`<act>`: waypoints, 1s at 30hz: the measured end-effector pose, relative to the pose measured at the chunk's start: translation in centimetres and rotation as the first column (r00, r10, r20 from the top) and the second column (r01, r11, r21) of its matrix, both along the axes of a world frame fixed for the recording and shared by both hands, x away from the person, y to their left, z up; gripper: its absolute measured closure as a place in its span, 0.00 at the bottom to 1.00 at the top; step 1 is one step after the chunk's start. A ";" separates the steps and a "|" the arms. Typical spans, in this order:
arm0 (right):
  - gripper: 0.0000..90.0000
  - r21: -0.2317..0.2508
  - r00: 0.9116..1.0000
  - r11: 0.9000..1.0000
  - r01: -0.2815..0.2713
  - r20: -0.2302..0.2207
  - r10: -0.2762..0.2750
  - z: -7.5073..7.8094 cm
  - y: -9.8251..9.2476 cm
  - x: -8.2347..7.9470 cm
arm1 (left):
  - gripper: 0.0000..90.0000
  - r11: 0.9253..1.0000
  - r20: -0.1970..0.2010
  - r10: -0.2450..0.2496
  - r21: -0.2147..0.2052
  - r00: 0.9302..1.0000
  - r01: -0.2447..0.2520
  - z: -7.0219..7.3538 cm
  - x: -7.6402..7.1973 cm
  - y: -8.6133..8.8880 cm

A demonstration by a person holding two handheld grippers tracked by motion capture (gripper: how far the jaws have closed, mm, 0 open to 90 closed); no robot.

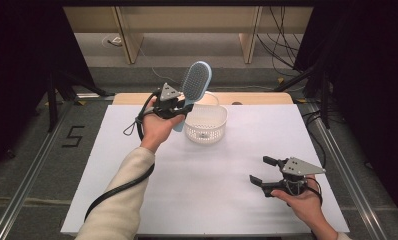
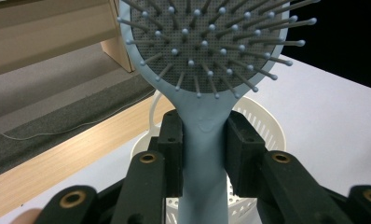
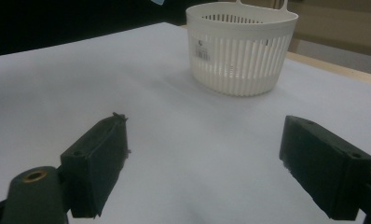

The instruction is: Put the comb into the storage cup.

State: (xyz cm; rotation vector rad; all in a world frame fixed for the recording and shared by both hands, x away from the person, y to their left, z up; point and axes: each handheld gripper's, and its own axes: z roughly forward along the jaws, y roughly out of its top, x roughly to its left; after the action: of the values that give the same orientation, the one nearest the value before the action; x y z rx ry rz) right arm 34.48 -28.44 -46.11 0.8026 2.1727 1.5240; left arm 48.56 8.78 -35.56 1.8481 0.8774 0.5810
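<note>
A light blue hairbrush (image 1: pixel 194 85) with a grey bristle pad is held up above the far middle of the table, head uppermost. My left gripper (image 1: pixel 179 106) is shut on its handle (image 2: pixel 204 154), both black pads pressing the sides. Just right of and below the brush stands a white slotted basket (image 1: pixel 207 131), seen behind the handle in the left gripper view, basket (image 2: pixel 267 130). My right gripper (image 1: pixel 262 170) rests low near the front right of the table, open with nothing between its fingers (image 3: pixel 99 158), pointing toward the basket (image 3: pixel 242 51).
The white table sheet (image 1: pixel 202 180) has a wooden strip (image 1: pixel 257 97) along its far edge. Metal rails (image 1: pixel 32 165) run along both sides, and black cables (image 1: pixel 282 45) lie on the floor beyond. Wooden furniture legs (image 1: pixel 129 40) stand behind.
</note>
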 end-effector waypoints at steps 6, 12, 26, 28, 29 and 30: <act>0.18 -0.001 1.000 1.000 0.001 0.000 -0.001 0.0 0.0 0.0 | 0.78 1.000 0.002 -0.004 0.000 1.000 0.004 0.1 0.1 -0.3; 0.18 -0.002 1.000 1.000 -0.001 0.002 0.001 0.0 0.0 0.0 | 0.78 1.000 0.007 -0.003 0.004 1.000 0.003 0.1 0.3 -0.5; 0.18 0.000 1.000 1.000 0.000 0.003 0.000 0.0 0.0 0.0 | 0.78 1.000 0.010 -0.002 0.004 1.000 0.002 0.1 0.6 -0.9; 0.18 -0.001 1.000 1.000 0.000 0.002 0.000 0.0 0.0 0.0 | 0.78 1.000 0.011 -0.002 0.005 1.000 0.002 0.1 0.7 -0.9; 0.18 -0.001 1.000 1.000 -0.001 0.001 0.001 0.0 0.0 0.0 | 0.78 1.000 0.011 -0.002 0.004 1.000 0.002 0.1 0.7 -0.9; 0.18 -0.001 1.000 1.000 0.000 0.001 0.000 0.0 0.0 0.0 | 0.78 1.000 0.012 0.000 0.003 1.000 0.000 0.1 0.7 -1.0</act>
State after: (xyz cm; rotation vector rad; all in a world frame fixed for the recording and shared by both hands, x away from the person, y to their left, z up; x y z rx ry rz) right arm 34.47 -28.46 -46.12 0.8007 2.1727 1.5231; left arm 49.29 7.81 -35.47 1.8460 0.8688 0.5930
